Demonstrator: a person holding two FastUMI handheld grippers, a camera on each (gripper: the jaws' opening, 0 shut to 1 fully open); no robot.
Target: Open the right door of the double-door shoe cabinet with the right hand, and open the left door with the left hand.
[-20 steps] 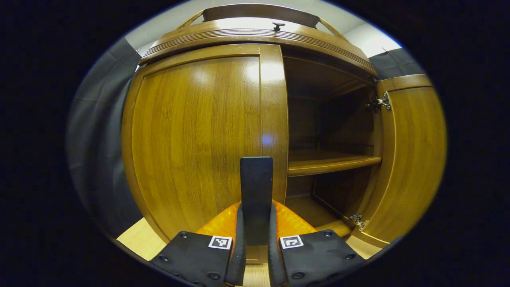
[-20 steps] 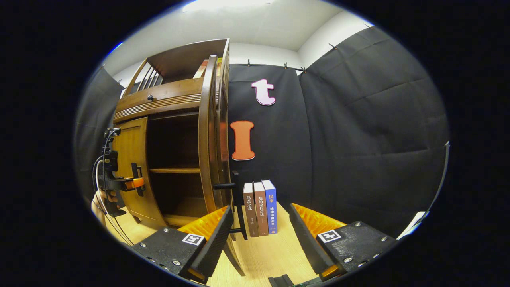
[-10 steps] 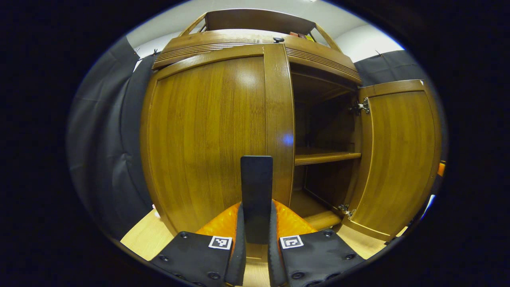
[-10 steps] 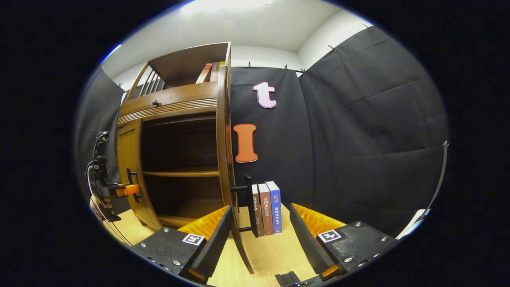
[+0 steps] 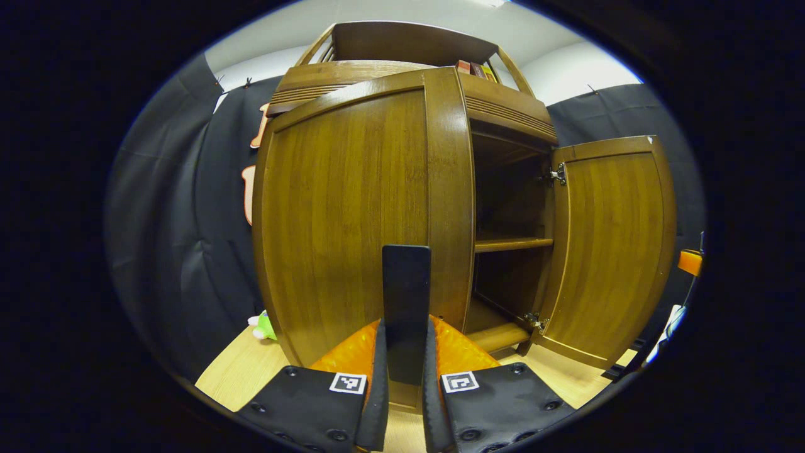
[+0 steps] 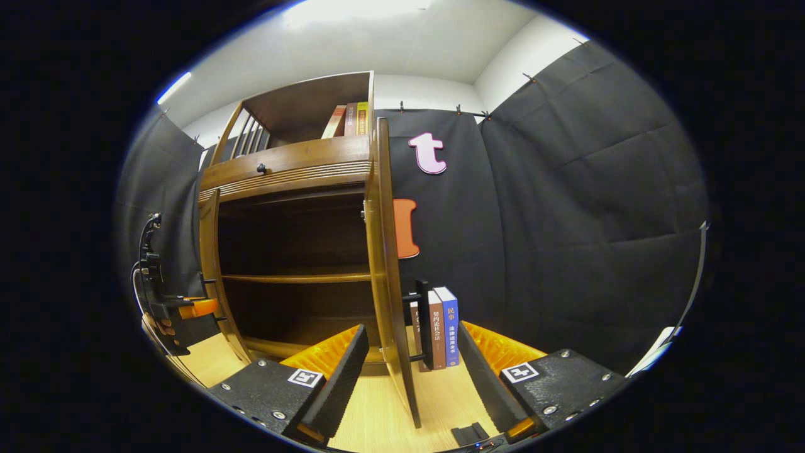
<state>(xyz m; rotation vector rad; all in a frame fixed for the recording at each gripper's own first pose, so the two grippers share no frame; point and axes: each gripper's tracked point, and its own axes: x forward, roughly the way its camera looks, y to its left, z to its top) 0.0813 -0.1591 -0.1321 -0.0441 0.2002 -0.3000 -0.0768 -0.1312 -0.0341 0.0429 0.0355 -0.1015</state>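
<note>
Left gripper [image 5: 405, 377] has its fingers clamped tight on the handle [image 5: 406, 302] of the left door [image 5: 352, 214], pads pressing it from both sides, the handle standing upright dead centre in the left gripper view. That door swings partway out from the cabinet [image 5: 503, 107], its free edge at about 12 o'clock from the gripper. Over at 3 o'clock the right door [image 5: 613, 251] stands wide open, inner face and hinges [image 5: 556, 175] showing, with the dark interior and one shelf [image 5: 512, 243] between the two doors. A small green toy [image 5: 263, 327] sits on the floor [image 5: 236, 374] at 9 o'clock, low by the cabinet's corner.

In the right gripper view, the right gripper [image 6: 412, 368] is spread wide, holding nothing. The right door [image 6: 390, 302] is edge-on, standing between its fingers but touching neither, its handle [image 6: 421, 324] on the far side. Three books [image 6: 440, 327] stand upright on the floor just beyond, against the wall. More books [image 6: 349, 119] lean in the top rack at 11 o'clock. Far off at 9 o'clock, the left gripper [image 6: 210, 307] and a hand [image 6: 165, 327] are at the left door [image 6: 210, 270], which shows edge-on.
</note>
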